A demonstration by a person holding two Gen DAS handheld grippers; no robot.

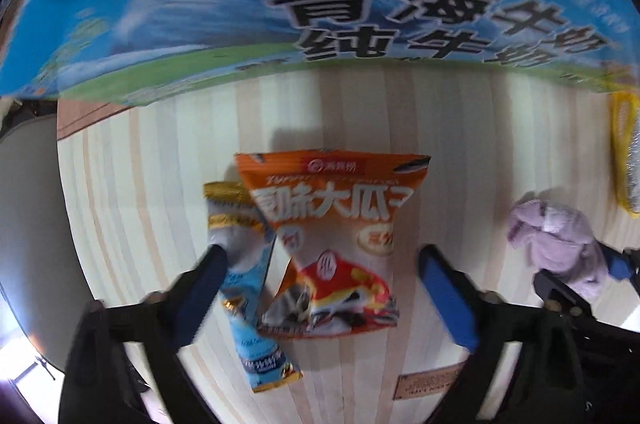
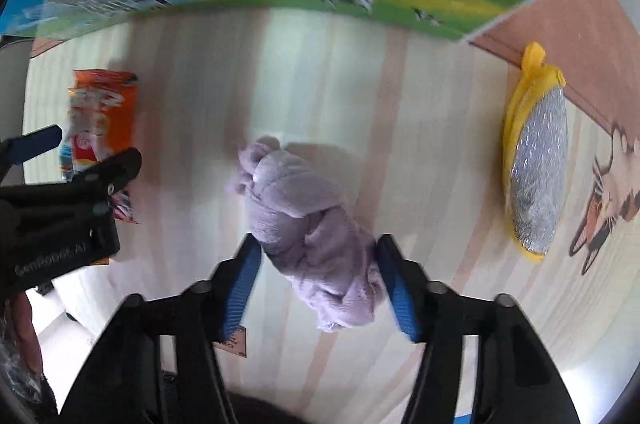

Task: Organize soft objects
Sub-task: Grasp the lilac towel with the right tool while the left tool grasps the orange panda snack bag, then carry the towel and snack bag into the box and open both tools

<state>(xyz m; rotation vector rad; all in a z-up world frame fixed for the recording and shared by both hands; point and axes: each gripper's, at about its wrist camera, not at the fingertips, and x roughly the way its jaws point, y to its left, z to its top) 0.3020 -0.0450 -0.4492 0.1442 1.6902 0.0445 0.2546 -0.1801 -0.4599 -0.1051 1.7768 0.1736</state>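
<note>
Pale striped wood tabletop [image 1: 140, 183] filled both views, with a blue milk carton box [image 1: 240, 3] standing at its far edge.

Left gripper [image 1: 320, 264]: jaws spread wide, pinching nothing. Between its fingers lay an orange snack bag [image 1: 332, 236], flat on the wood. A narrow blue-and-gold packet [image 1: 248, 284] lay partly under the bag's left side, and the left finger overlapped the packet; contact not clear.

Right gripper [image 2: 316, 256]: jaws spread, flanking the near end of a bunched lilac cloth [image 2: 304, 220]. Blue pads [image 2: 244, 284] sat just beside the fabric, possibly brushing it. Cloth rested on the table, not lifted.

Further right, a yellow-rimmed silver scrubber [image 2: 536, 167] lay near a brown cardboard flap [image 2: 560, 19]. In the right wrist view, the orange bag and left gripper showed at the left edge, well apart from the cloth.
</note>
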